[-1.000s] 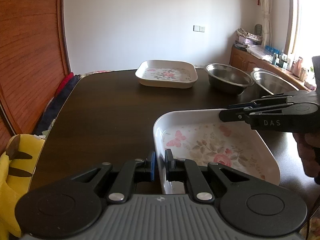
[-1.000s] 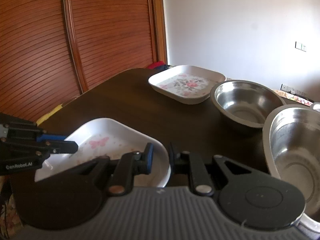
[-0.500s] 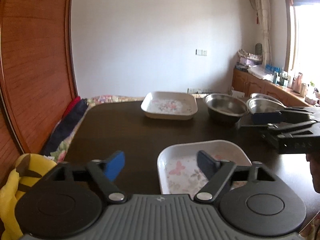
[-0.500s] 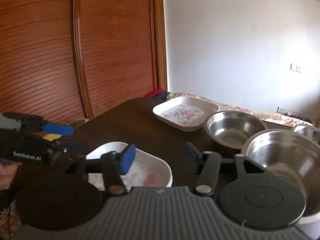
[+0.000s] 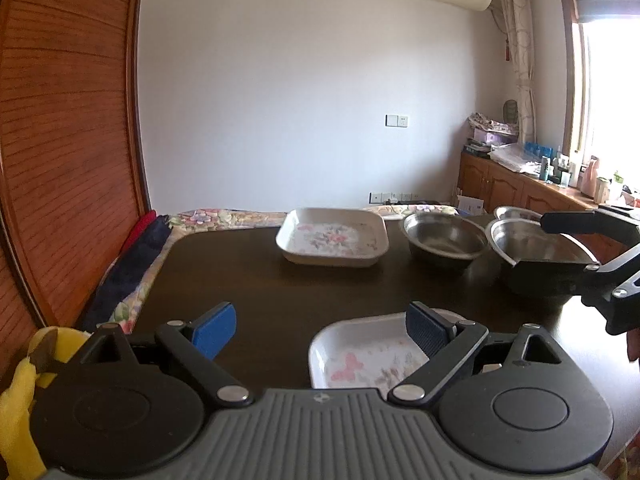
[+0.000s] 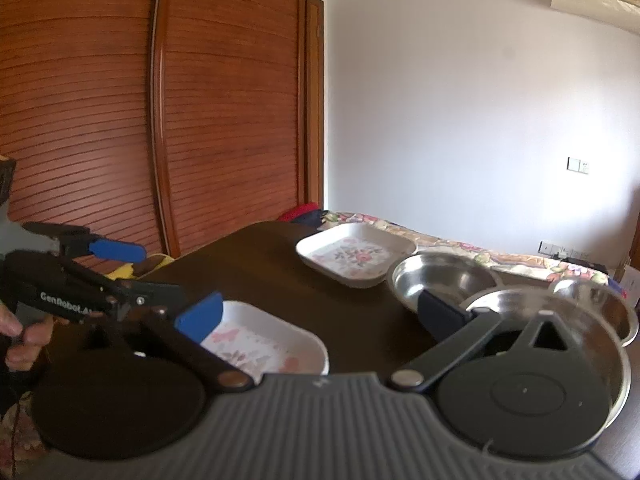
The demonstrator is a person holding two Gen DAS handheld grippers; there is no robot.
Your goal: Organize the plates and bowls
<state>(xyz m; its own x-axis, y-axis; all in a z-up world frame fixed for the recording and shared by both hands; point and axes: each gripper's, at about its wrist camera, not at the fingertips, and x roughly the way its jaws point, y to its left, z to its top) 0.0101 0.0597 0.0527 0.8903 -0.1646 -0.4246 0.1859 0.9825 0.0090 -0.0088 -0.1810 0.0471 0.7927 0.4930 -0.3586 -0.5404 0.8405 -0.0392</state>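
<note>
Both claws hang above the dark wooden table (image 5: 248, 276), and nothing sits between either pair of pads. The left gripper (image 5: 320, 326) has its jaws opening, already wide, blue pads far apart. The right gripper (image 6: 320, 314) is opening too, spread just as wide and empty.

The near white rectangular floral tray (image 5: 360, 354) rests flat on the table just below and ahead of both claws, toward the right pad of the left gripper and under the left pad of the right one. Neither claw touches it. Its twin, the far white floral tray (image 5: 334, 240), lies well ahead across the table, long side facing us. Beside that sit the steel bowl (image 5: 444, 236) and a larger steel basin (image 5: 536, 240), close to the right gripper. Stacking the near tray on the far one looks the likely move: straight forward, left hand marginally better lined up.
</note>
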